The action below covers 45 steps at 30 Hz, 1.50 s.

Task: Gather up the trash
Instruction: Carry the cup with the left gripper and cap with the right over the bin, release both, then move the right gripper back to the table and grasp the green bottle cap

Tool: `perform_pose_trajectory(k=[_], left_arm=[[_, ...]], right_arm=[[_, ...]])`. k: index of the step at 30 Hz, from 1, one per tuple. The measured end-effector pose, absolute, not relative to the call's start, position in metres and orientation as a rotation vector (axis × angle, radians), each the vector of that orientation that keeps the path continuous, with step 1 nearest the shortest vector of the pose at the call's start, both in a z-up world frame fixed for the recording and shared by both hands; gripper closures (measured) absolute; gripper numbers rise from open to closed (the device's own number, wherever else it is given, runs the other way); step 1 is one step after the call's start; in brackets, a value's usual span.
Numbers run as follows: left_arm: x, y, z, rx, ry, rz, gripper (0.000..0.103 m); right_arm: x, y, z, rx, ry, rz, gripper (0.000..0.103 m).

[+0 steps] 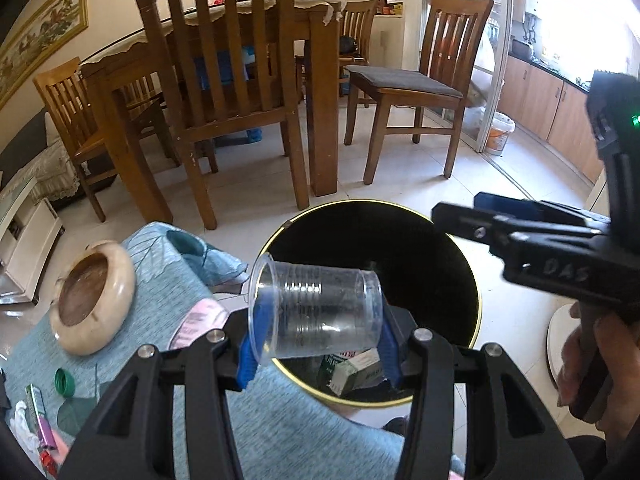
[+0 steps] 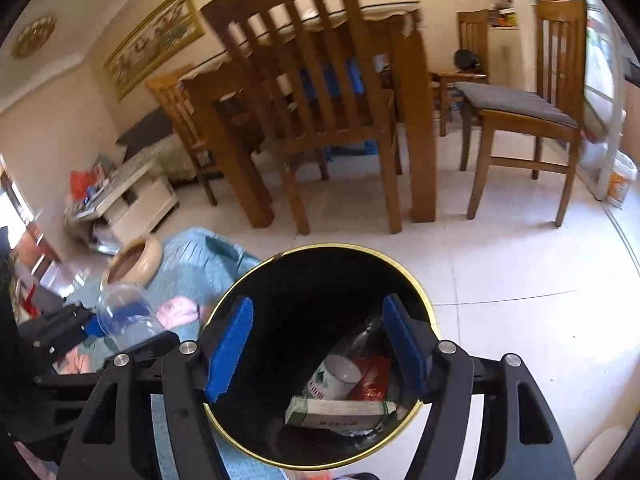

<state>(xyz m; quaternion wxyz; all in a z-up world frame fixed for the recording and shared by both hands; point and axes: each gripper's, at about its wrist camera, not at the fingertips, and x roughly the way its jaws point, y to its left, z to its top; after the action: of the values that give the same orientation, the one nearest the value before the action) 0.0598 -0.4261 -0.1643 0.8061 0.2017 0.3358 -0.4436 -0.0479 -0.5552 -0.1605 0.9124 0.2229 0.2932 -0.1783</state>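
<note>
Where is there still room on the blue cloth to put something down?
The blue cloth is bare between the bowl and the left gripper, which holds the clear cup over the bin. The near-left corner is crowded: green cap, lighter, tissue.

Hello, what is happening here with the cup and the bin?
A person is collecting trash with two hand-held grippers. The left hand-held gripper holds a clear plastic cup on its side, over the edge of the black bin. The right hand-held gripper is open and empty above the bin, where cartons already lie. A bottle cap remains on the blue cloth.
</note>
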Motion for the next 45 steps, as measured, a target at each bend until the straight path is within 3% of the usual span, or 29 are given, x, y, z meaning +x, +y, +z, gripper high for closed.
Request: perform_pose_trajectory(k=[8, 9, 11, 22, 27, 28, 30, 32, 40, 45], left_arm=[[0.054, -0.451, -0.171, 0.463, 0.706, -0.967, 0.052], [0.053, -0.454, -0.172, 0.477, 0.692, -0.956, 0.041], [0.05, -0.456, -0.171, 0.484, 0.663, -0.943, 0.027], [0.05, -0.449, -0.166, 0.47, 0.658, -0.954, 0.027], [0.056, -0.426, -0.158, 0.445, 0.663, -0.925, 0.027], [0.058, -0.418, -0.157, 0.437, 0.668, -0.91, 0.026], [0.061, -0.396, -0.158, 0.418, 0.684, -0.875, 0.011], [0.061, -0.368, -0.163, 0.406, 0.698, -0.846, 0.003], [0.058, -0.196, -0.208, 0.344, 0.884, -0.657, 0.003], [0.068, -0.106, -0.197, 0.233, 0.848, -0.51, 0.003]], right_arm=[[-0.07, -0.573, -0.155, 0.523, 0.52, -0.461, 0.015], [-0.073, -0.576, -0.154, 0.536, 0.507, -0.465, 0.014], [-0.076, -0.579, -0.154, 0.547, 0.5, -0.471, 0.014], [-0.077, -0.58, -0.156, 0.542, 0.504, -0.473, 0.012], [-0.065, -0.57, -0.158, 0.514, 0.521, -0.474, 0.007], [-0.06, -0.566, -0.158, 0.5, 0.529, -0.467, 0.006], [-0.05, -0.556, -0.159, 0.474, 0.551, -0.448, 0.004], [-0.033, -0.539, -0.161, 0.428, 0.595, -0.396, 0.004], [0.05, -0.409, -0.166, 0.223, 0.769, -0.005, 0.004], [0.111, -0.313, -0.173, 0.099, 0.827, 0.201, 0.007]])
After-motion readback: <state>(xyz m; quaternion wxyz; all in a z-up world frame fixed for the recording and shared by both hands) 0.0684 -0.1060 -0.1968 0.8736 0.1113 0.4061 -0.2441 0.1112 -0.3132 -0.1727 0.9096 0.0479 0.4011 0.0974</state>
